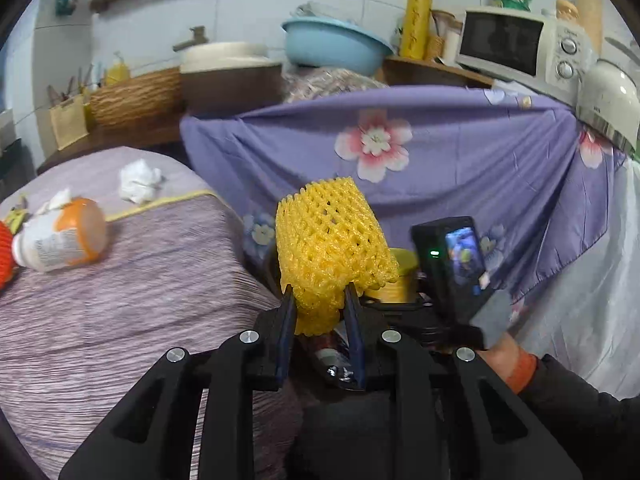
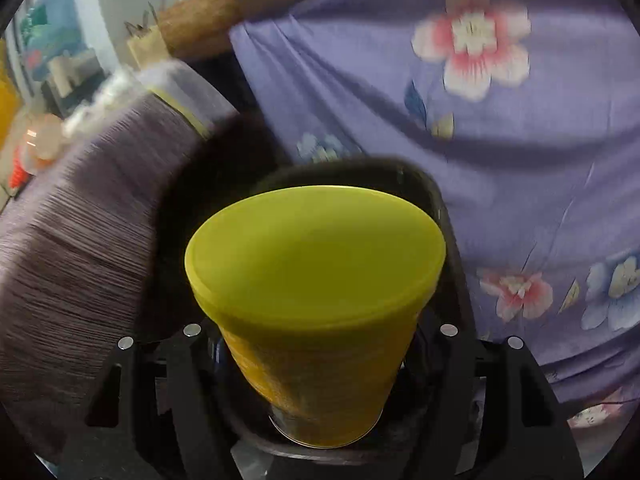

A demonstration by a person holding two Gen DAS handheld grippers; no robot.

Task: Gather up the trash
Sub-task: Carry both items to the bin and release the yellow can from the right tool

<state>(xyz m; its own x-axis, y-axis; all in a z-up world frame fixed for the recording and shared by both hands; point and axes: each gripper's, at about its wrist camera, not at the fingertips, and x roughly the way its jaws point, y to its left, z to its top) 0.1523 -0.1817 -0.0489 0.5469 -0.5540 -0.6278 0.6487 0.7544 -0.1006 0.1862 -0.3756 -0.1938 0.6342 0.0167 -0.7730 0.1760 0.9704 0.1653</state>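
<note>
- The left gripper (image 1: 319, 300) has its fingers (image 1: 289, 312) pinching the lower end of a yellow foam net (image 1: 330, 240), which stands up above them, past the edge of the striped surface (image 1: 120, 300).
- The right gripper (image 2: 316, 368) holds a yellow cup (image 2: 316, 280) with its fingers set wide against the cup's sides, base toward the camera; in its view a dark bin rim (image 2: 424, 188) shows just behind the cup.
- The step looks like dropping both pieces in the bin: bring each hand squarely over the opening before letting go.
- The net is light and springy, so spread the fingers fully and let it fall clear.
- A crumpled tissue (image 1: 140, 180) and a bottle (image 1: 60, 236) lying on its side remain on the surface to be collected.
</note>
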